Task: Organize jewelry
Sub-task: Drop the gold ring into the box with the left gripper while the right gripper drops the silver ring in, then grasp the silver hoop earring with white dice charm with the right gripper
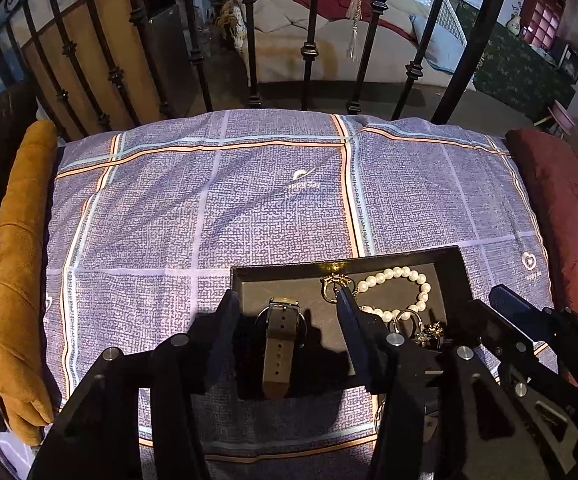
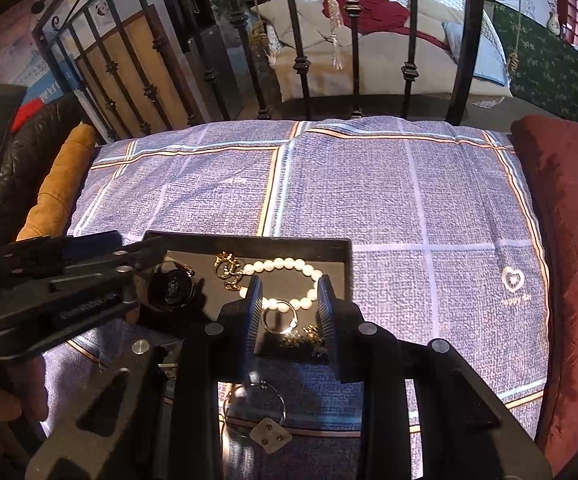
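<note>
A black tray (image 1: 455, 258) (image 2: 341, 246) lies on the checked blue bedcover. In it are a watch (image 1: 279, 344) (image 2: 171, 286) with a dark strap, a gold trinket (image 1: 335, 282) (image 2: 227, 266), a pearl bracelet (image 1: 399, 292) (image 2: 285, 266), a silver ring (image 1: 405, 318) (image 2: 279, 320) and small gold pieces (image 1: 429, 332) (image 2: 307, 336). My left gripper (image 1: 287, 306) is open, its fingers on either side of the watch, just above it. My right gripper (image 2: 291, 294) is open over the ring and the pearls. A key ring (image 2: 255, 404) with a tag lies on the cover in front of the tray.
The tray sits near the front of the blue bedcover (image 1: 249, 200) (image 2: 409, 208). An ochre cushion (image 1: 17, 260) lies at the left and a dark red one (image 2: 569, 240) at the right. A black iron bed rail (image 1: 309, 52) stands behind.
</note>
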Demonstrator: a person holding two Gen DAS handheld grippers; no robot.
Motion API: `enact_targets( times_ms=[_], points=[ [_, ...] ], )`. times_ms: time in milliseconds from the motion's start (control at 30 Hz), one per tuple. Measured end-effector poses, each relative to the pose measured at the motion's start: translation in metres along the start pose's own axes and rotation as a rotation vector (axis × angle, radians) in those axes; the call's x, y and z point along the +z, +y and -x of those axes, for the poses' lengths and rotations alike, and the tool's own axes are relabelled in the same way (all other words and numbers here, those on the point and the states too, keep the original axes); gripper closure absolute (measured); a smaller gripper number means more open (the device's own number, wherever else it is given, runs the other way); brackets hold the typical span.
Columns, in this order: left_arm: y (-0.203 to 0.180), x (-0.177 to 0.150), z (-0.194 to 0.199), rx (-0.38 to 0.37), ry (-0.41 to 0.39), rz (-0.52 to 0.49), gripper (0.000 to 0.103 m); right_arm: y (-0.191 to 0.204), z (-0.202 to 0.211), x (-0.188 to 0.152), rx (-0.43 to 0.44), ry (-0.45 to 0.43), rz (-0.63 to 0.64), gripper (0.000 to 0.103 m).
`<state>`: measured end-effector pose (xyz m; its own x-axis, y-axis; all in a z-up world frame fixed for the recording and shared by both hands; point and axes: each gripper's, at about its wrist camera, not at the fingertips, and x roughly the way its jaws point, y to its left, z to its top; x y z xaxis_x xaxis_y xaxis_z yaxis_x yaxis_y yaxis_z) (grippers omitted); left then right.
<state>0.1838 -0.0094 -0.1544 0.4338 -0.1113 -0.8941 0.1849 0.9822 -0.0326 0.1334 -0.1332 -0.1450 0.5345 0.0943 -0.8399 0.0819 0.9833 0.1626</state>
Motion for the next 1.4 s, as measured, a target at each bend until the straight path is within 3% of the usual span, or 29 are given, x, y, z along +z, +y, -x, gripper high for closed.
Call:
enact_targets(
  times_ms=[267,567,800,1033,1167,1233,1300,1400],
  points=[
    [0.009,-0.039,0.021,0.039,0.009,0.009,0.032,-0.02,0.011,-0.032,-0.029,0.057,-0.064,0.074],
    [0.022,-0.091,0.02,0.029,0.072,0.073,0.031,-0.025,0.02,-0.074,-0.05,0.113,-0.079,0.074],
    [0.024,-0.118,0.012,0.012,0.095,0.101,0.032,-0.004,0.015,-0.096,-0.009,0.147,-0.039,0.074],
    [0.029,-0.134,-0.008,0.052,0.142,0.09,0.032,0.013,-0.001,-0.105,0.014,0.169,-0.018,0.074],
    [0.027,-0.136,-0.011,0.063,0.143,0.074,0.027,0.016,-0.017,-0.108,-0.019,0.195,0.003,0.074],
    [0.025,-0.136,-0.012,0.066,0.143,0.069,0.025,0.017,-0.019,-0.109,-0.023,0.186,0.01,0.069],
    [0.024,-0.136,-0.014,0.065,0.144,0.071,0.022,0.02,-0.021,-0.11,-0.018,0.181,0.027,0.053],
    [0.023,-0.137,-0.015,0.068,0.145,0.072,0.021,0.025,-0.02,-0.11,-0.031,0.179,0.051,0.051]
  ],
)
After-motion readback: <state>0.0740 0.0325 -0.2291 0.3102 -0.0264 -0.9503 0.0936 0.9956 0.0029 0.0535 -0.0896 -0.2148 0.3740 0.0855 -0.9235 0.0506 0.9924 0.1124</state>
